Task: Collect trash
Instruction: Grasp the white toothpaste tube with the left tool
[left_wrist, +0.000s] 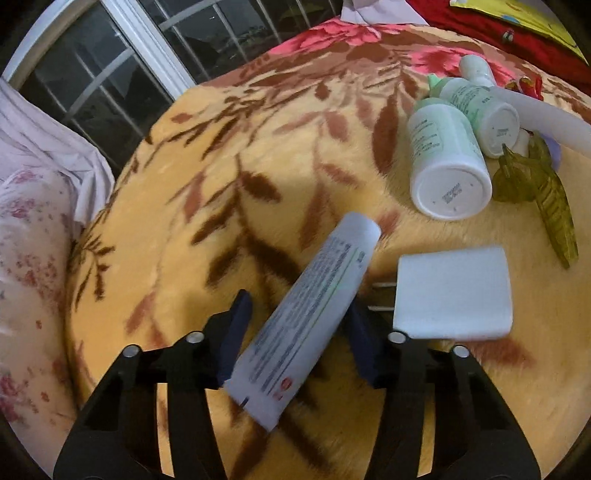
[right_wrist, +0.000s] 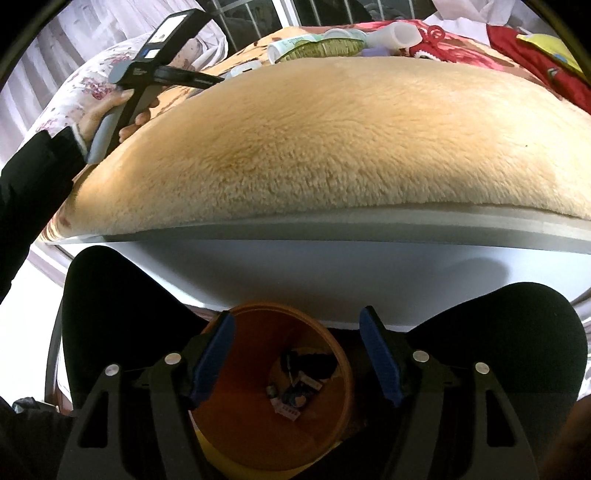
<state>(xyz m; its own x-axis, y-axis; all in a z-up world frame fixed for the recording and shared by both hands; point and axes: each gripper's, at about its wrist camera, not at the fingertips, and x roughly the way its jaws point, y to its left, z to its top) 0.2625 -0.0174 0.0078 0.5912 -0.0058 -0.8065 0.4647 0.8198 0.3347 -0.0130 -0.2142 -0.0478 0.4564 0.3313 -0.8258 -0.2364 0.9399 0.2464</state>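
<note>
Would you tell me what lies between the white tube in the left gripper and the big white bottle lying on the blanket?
Only bare blanket lies between the tube and the bottle, as the left wrist view shows; the charger sits off to the side.

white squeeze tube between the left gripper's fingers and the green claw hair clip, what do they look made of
White squeeze tube: looks like soft plastic with a satin finish, printed text, flat crimped end. Green claw hair clip: seems hard translucent plastic, glossy, light passing through its teeth. Blur leaves both uncertain.
</note>
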